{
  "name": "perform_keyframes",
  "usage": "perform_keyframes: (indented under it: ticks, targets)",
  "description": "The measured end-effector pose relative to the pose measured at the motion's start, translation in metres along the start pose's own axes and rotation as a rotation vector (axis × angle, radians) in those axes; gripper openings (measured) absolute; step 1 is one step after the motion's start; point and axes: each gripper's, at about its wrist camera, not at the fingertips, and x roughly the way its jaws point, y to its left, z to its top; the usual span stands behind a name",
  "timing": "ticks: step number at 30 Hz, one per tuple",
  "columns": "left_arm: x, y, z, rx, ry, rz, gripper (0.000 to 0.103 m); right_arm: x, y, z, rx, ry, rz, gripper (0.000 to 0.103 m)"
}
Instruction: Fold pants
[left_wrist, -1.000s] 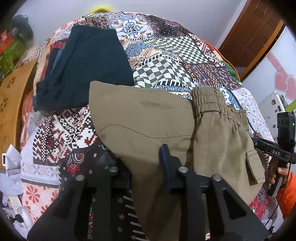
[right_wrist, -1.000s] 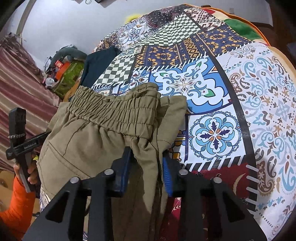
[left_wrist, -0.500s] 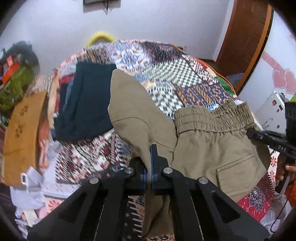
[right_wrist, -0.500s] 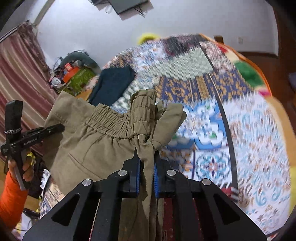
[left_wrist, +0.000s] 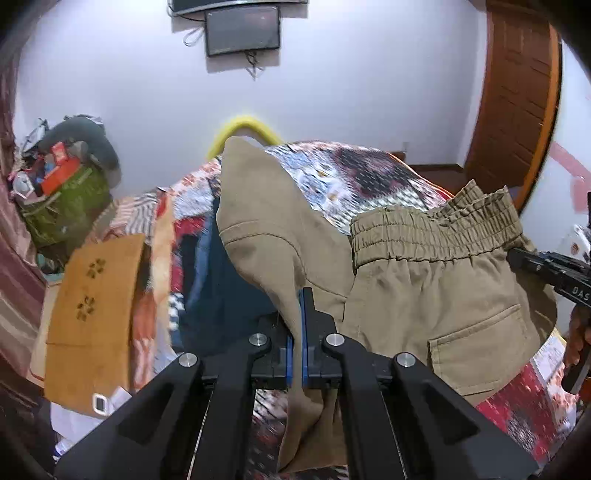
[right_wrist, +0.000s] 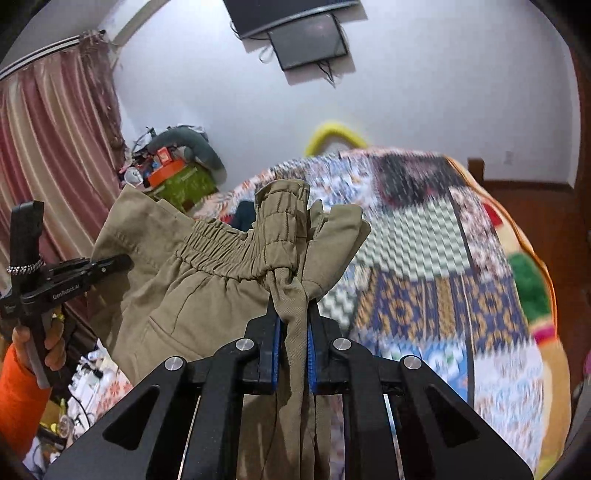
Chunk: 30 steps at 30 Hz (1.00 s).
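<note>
Both jaws are clamped on the pants (left_wrist: 436, 295): left gripper (left_wrist: 295, 332) pinches the leg end, right gripper (right_wrist: 293, 325) the bunched waistband. The pants hang between them above the bed (right_wrist: 424, 295), long axis running 9 to 3, the free hem (left_wrist: 255, 192) rising toward 12.

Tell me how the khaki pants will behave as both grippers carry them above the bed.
Probably floppy: the khaki pants sag between the left gripper and the right gripper, and cloth hangs below both. Likely light, since thin pinches hold them up. Slipping seems unlikely while the bunched fabric is clamped, but the loose hem could drag on the patchwork bedspread.
</note>
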Motion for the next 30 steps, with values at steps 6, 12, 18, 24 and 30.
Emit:
perform_keyframes:
  ticks: [6,12,18,24,30]
  targets:
    - [0.031,0.035,0.021,-0.039,-0.015,0.069,0.003,0.044,0.014,0.035,-0.038,-0.015,0.007,0.01]
    - [0.082,0.075,0.024,-0.093,0.014,0.114,0.003,0.104,0.027,0.054,-0.056,0.015,0.012,0.01]
    - [0.153,0.112,0.009,-0.137,0.092,0.167,0.003,0.173,0.04,0.051,-0.068,0.095,0.008,0.01]
    - [0.214,0.13,-0.026,-0.151,0.201,0.207,0.003,0.235,0.04,0.029,-0.078,0.21,-0.014,0.01]
    - [0.231,0.153,-0.05,-0.225,0.259,0.144,0.011,0.246,0.025,0.013,-0.028,0.273,-0.047,0.02]
